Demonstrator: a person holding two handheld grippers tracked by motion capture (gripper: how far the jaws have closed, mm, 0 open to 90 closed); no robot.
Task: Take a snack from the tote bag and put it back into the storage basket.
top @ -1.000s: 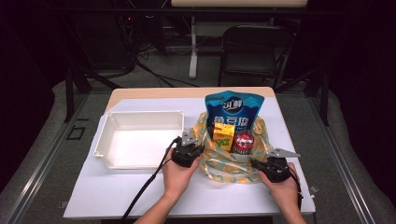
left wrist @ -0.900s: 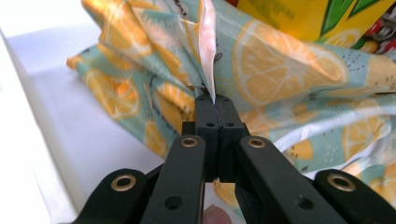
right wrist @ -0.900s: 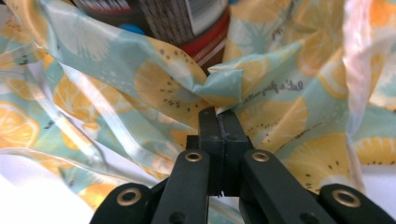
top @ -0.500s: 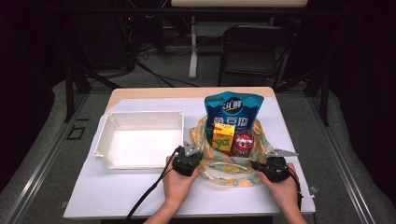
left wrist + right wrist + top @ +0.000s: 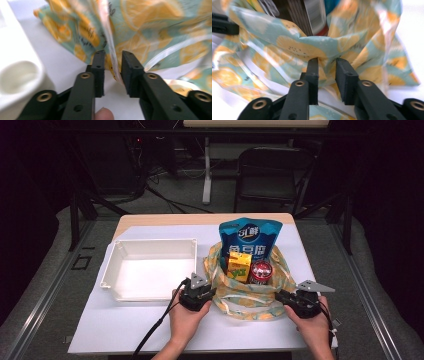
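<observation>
White tabletop [image 5: 150,330] lies bare near us; our left gripper [image 5: 113,65] and right gripper [image 5: 326,67] have just parted, bag [image 5: 240,292] cloth loose between the jaws. Tray [image 5: 107,275] crowds the left; pouch [image 5: 251,240], carton [image 5: 239,266], can [image 5: 260,272] stand inside the bag.

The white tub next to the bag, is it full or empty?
Empty. The white tub shows only its bare white floor in the high view, while the snacks sit in the bag.

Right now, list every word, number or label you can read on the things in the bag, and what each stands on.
"31鲜": top of the blue pouch.
Large white characters below it: blurred.
Yellow carton: print too small to read.
Red can: label unreadable.
Patterned bag: small dark lettering, blurred.
</observation>
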